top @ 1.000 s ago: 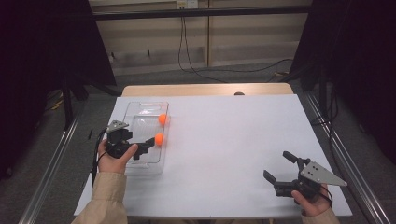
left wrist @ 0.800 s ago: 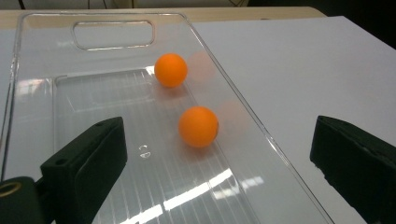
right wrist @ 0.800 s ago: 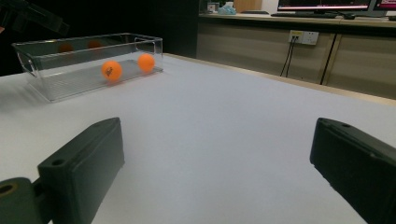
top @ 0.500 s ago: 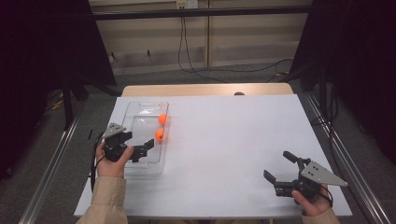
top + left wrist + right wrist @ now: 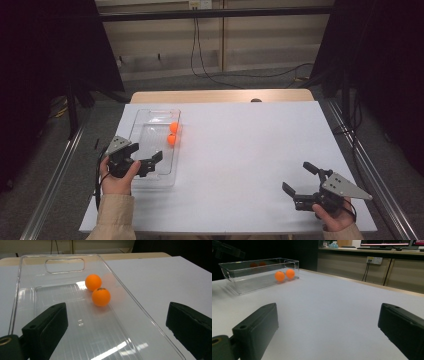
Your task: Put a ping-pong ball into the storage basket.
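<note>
Now the left tool [image 5: 150, 161] gapes empty over the clear tray [image 5: 145, 131] holding two orange balls [image 5: 172, 139]; right tool [image 5: 299, 181] also open.

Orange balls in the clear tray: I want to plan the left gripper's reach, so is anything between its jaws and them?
Nothing visible is. The left gripper is open over the clear tray, and only bare tray floor lies between its jaws and the two orange balls.
</note>
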Available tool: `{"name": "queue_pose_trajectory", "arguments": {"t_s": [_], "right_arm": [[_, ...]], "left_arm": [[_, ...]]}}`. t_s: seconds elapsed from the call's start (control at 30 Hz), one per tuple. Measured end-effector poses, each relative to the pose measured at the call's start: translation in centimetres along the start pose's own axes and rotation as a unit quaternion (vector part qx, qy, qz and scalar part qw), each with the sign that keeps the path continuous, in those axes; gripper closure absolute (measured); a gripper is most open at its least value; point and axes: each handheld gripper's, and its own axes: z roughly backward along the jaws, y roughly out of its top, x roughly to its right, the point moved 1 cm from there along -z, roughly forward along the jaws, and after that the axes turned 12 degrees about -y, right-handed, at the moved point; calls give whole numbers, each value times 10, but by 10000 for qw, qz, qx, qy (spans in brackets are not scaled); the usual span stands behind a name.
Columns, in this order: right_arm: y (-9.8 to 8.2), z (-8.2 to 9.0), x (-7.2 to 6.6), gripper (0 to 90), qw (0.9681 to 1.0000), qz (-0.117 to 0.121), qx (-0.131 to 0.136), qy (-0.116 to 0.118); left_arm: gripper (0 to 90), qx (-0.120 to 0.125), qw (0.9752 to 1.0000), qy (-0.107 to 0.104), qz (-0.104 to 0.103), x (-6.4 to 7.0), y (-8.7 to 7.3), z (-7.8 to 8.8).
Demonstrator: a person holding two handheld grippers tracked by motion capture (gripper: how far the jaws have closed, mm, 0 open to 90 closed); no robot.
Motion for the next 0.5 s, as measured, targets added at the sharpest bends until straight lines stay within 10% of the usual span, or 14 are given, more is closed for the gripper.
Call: {"name": "queue_pose_trajectory", "arguments": {"t_s": [0.5], "right_arm": [[0,0,0,25,10000,35,1,10]], "left_arm": [[41,14,10000,-9,-84,0,-9,5]]}}
